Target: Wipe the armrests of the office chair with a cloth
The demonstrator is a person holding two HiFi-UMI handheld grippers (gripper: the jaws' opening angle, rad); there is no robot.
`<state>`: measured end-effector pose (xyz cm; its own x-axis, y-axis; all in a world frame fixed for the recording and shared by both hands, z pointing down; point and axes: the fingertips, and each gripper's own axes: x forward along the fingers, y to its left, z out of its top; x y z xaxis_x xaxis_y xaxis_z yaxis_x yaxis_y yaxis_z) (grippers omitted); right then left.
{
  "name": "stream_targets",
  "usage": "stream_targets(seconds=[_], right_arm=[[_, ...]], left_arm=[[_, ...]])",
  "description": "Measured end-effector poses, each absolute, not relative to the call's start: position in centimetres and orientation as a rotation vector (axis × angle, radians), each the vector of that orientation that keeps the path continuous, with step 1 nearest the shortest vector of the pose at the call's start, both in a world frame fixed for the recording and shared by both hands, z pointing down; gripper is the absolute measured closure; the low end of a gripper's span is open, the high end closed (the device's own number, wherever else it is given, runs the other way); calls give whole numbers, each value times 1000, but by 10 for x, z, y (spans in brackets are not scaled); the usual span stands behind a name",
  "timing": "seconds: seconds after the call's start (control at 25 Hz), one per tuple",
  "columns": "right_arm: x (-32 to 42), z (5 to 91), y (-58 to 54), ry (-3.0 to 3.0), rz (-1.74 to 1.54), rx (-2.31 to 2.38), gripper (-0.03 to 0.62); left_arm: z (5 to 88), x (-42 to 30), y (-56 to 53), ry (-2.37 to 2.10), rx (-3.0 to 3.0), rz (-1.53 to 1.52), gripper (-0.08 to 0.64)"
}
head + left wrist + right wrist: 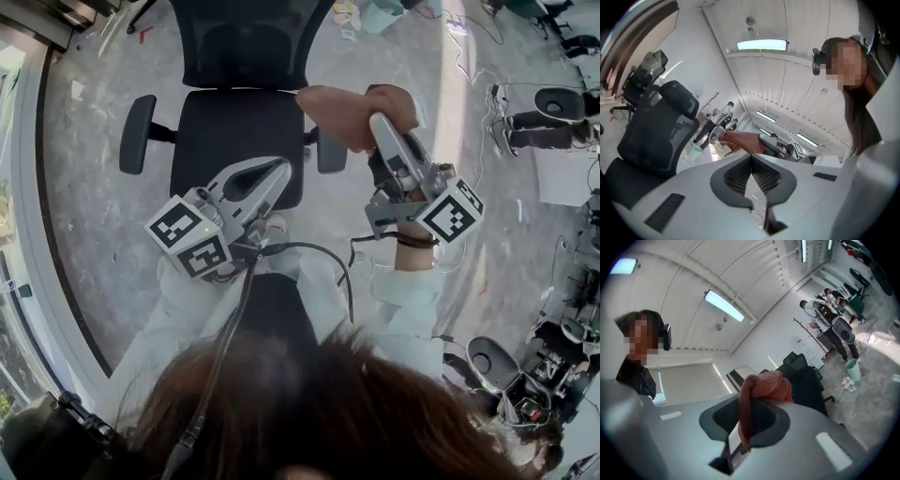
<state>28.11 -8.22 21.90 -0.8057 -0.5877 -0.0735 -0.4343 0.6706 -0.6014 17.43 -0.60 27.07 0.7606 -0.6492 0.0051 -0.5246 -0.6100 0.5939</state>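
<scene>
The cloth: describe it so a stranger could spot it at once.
Find the black office chair. By one armrest is the right gripper; the cloth is the rust-red bundle in its tongs, the only soft thing amid grey plastic.

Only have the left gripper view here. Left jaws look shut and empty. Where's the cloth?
Observer: In the right gripper. Its jaws are clamped on the red cloth, which bunches over the tips.
Operator: Is it on the chair yet?
Observer: No. The right gripper view shows it held in the air, with the office chair behind it.
Operator: Are both armrests in sight anywhere?
Observer: Yes, in the head view. One armrest is at picture left of the seat, and the other armrest is at picture right, just below the cloth.
</scene>
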Motion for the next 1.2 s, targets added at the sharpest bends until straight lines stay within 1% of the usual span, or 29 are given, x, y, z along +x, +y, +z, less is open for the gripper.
stream_targets(seconds=[0.16, 0.32, 0.4, 0.48, 0.56, 0.64, 0.8, 0.84, 0.88, 0.92, 1.2], right_arm=[[295, 190, -28, 2532, -851, -700, 554], [294, 184, -24, 2484, -882, -633, 554], [289, 180, -24, 2476, -903, -575, 554], [280, 173, -22, 2494, -906, -503, 553], [269, 167, -16, 2533, -895, -427, 554], [256, 168, -3, 2586, -883, -363, 554], [235, 179, 20, 2633, -898, -268, 553], [232, 181, 22, 2638, -905, -263, 553], [230, 183, 24, 2644, -909, -265, 552], [227, 185, 24, 2651, -913, -273, 552], [231, 203, 10, 2716, -951, -374, 545]], left_arm=[[250, 194, 19, -787, 2432, -313, 555], [241, 210, 12, -598, 2401, -386, 549], [235, 218, 10, -493, 2351, -444, 454], [224, 222, 9, -403, 2302, -516, 397], [212, 222, 11, -336, 2268, -590, 359], [203, 216, 15, -303, 2251, -658, 350], [201, 202, 22, -321, 2270, -687, 358], [202, 199, 22, -334, 2269, -690, 395], [202, 195, 21, -354, 2265, -695, 470], [203, 191, 20, -375, 2264, -695, 512], [206, 186, 9, -551, 2315, -584, 528]])
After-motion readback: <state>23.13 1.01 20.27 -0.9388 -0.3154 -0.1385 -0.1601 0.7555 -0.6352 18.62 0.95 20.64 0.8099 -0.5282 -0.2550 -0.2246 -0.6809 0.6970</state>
